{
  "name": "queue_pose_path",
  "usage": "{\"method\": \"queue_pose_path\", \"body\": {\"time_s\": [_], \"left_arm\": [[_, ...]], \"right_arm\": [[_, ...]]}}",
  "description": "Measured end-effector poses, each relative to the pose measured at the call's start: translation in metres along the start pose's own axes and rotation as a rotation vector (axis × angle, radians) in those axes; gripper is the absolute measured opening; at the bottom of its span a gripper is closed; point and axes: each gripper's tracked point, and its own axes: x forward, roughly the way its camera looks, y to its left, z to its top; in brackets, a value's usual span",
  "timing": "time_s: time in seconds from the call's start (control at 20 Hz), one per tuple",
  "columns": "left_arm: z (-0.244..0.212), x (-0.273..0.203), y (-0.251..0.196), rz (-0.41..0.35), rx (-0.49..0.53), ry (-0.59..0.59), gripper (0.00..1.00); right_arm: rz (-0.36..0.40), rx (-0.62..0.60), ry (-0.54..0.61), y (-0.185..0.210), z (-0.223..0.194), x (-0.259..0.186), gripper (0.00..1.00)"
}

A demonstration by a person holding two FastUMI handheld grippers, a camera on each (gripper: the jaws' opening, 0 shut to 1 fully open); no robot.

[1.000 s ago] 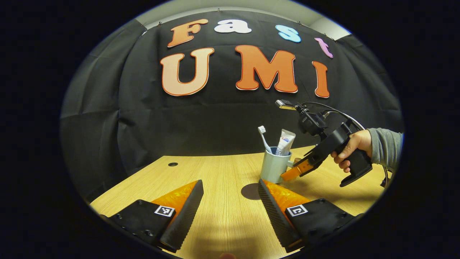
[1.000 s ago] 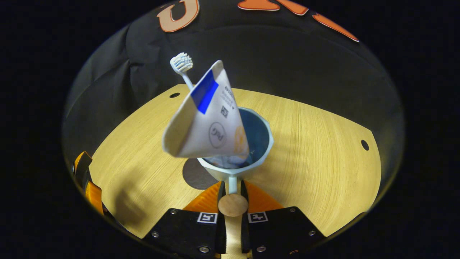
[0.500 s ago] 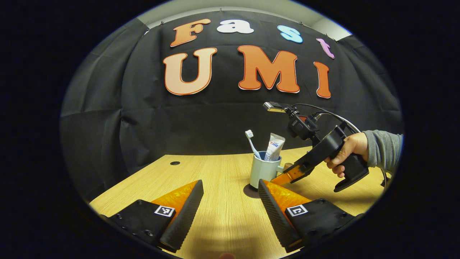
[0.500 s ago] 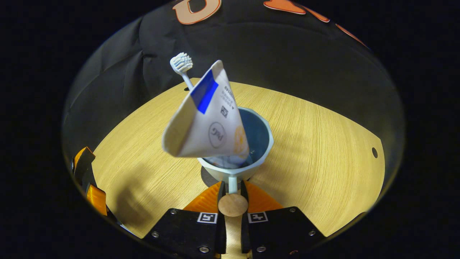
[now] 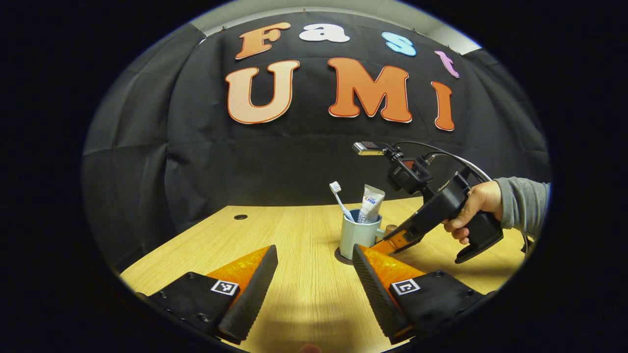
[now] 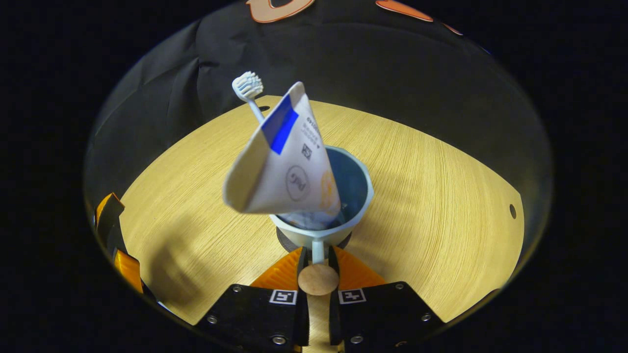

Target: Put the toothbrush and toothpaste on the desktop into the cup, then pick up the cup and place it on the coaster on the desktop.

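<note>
The cup (image 6: pixel 338 215), pale blue-grey with a dark blue inside, sits over the dark round coaster (image 6: pixel 283 241), whose rim peeks out under its base; whether the base touches the coaster cannot be told; in the left gripper view the cup (image 5: pixel 356 239) and coaster (image 5: pixel 340 255) lie toward the middle of the table (image 5: pixel 294 294), away from its far edge. The toothbrush (image 6: pixel 249 93) leans out of the cup with its white bristles up; the toothpaste (image 6: pixel 284 162) stands beside it in the cup, crimped end up. The right claw (image 6: pixel 318 255) is pinching the cup's thin handle between both fingers, just ahead of the handle's round wooden knob (image 6: pixel 318 279); a hand (image 5: pixel 473 208) in a grey sleeve (image 5: pixel 522 206) holds this claw (image 5: pixel 397 239). The left claw (image 5: pixel 314 274) is spread wide and holds nothing, low over the table near its front edge.
</note>
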Motion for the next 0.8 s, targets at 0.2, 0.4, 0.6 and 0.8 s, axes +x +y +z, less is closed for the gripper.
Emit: {"method": "queue_pose_path", "body": {"time_s": [0.2,0.4,0.6,0.8], "left_arm": [[-0.004,0.001,-0.002,0.002,0.000,0.010,0.97],[-0.007,0.002,-0.006,-0.002,0.011,0.019,0.97],[-0.008,0.002,-0.007,0.000,0.009,0.026,0.97],[-0.007,0.006,-0.008,0.009,0.004,0.023,0.97]], "right_arm": [[-0.009,0.006,0.008,-0.002,0.001,-0.001,0.17],[0.009,0.036,0.024,0.008,-0.001,-0.010,0.26],[0.045,0.043,0.018,0.011,0.000,-0.012,0.36],[0.094,0.097,-0.041,0.014,0.005,-0.011,0.34]]}}
